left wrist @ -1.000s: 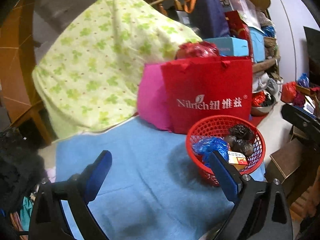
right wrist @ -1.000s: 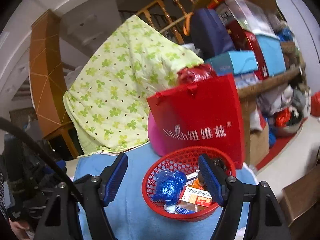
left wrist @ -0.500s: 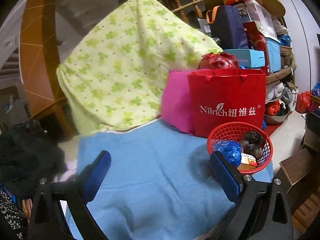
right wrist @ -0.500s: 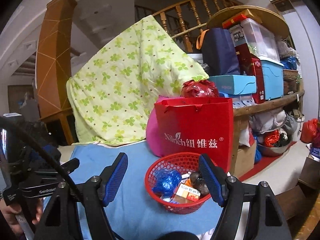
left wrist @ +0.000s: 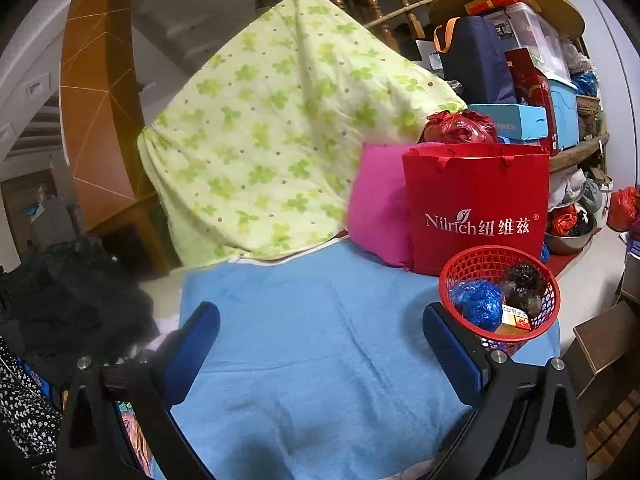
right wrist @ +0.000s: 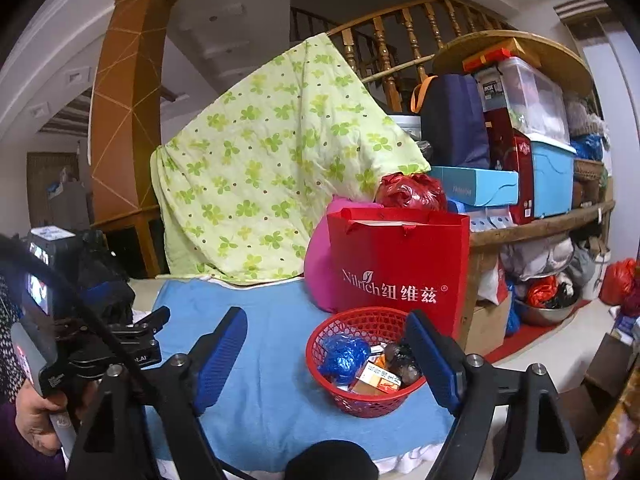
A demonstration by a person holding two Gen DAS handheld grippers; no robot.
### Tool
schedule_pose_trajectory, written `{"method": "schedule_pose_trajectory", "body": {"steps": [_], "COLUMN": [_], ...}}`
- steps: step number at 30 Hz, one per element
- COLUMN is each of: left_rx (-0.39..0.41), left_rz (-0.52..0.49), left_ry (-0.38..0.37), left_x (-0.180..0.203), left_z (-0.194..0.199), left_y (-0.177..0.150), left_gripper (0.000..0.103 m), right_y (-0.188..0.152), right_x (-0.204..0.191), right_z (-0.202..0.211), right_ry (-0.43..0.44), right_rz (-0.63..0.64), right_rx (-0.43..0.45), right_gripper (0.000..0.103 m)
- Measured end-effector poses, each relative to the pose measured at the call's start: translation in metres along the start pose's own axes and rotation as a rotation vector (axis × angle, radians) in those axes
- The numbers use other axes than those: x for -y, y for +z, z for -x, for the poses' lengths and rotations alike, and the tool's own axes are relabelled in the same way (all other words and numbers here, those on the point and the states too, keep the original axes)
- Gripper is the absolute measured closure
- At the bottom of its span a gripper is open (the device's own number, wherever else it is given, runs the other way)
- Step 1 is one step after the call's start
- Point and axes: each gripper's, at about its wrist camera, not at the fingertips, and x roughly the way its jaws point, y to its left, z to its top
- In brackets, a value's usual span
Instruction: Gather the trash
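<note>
The left hand-held gripper (left wrist: 320,344) hung with its blue-padded fingers spread wide and nothing between them, over a broad bare stretch of the light blue towel-like cloth (left wrist: 312,320) that covered the table. The right hand-held gripper (right wrist: 326,350) was likewise wide apart and empty, above the same cloth.

The round red plastic mesh basket (left wrist: 472,258) sat at the cloth's right corner, close to the table's edge, touching or nearly touching the upright red paper gift bag printed "Nilrich" (left wrist: 476,216) behind it. In the basket lay the collected trash: a crumpled blue plastic bag (left wrist: 478,304), a dark crumpled plastic wad (left wrist: 522,284) and a small orange-and-white cardboard box (left wrist: 516,317). In the right wrist view the basket (right wrist: 360,400) showed between the right gripper's fingers, nearer the right-hand one.

A magenta cushion (left wrist: 378,208) leaned beside the gift bag, and a pale green clover-print quilt (left wrist: 272,128) draped down to the cloth's far edge. Open cloth ran from the quilt's hem toward the cameras; to the left it ended at a heap of dark clothing (left wrist: 68,300).

Compared with a second before, both cameras had pulled back and tilted up: the basket looked smaller and farther right in the left view, and more of the staircase railing (right wrist: 400,36) and ceiling showed. The basket's contents had not changed.
</note>
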Motion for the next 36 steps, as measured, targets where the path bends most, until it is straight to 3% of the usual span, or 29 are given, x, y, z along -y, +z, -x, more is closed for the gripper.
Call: {"method": "schedule_pose_trajectory", "body": {"steps": [8,36], "left_rx": [0.011,-0.017], "left_rz": [-0.002,0.006], "left_ry": [0.001,-0.007], "left_x": [-0.001,-0.002], "left_z": [0.007,0.009], "left_y": [0.002,-0.006], "left_gripper": [0.002,0.002], "right_y": [-0.009,-0.016], "right_x": [-0.005,-0.005], "right_z": [-0.013,-0.026], "right_ry": [-0.020,-0.020], "right_rz": [0.040,0.007], "right_rx": [-0.064,-0.096], "right_gripper": [0.019,0.019]}}
